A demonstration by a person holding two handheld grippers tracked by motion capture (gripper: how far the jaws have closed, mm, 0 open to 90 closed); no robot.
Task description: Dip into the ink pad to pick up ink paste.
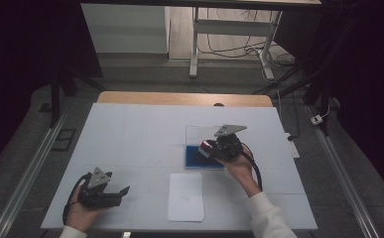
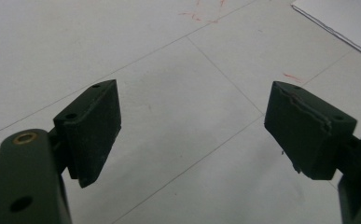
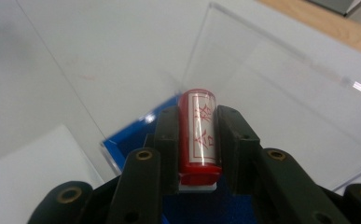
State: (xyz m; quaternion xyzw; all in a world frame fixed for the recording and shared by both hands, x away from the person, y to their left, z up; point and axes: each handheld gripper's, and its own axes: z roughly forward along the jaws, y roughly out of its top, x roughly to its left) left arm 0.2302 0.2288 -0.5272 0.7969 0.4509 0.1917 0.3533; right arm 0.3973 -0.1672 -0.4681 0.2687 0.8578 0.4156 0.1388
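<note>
Here the right claw [image 3: 197, 140] grips the stamp [image 3: 197, 133].

High view looking dim overall, room edges sinking into near-black; white table cover [image 1: 130, 144] catching soft overhead light, faint shadows lying under hands. Left gripper view showing even light, black jaws nearly silhouetted, slightly soft. Right gripper view blurring at near jaws; glare streaking clear lid [image 3: 281, 79] edge at right.

A white sheet of paper [image 1: 185, 197] lies on the table's pale cover [image 1: 130, 144], near its front edge. Behind the table, a metal frame [image 1: 229, 29] stands over loose cables [image 1: 279, 62].
</note>
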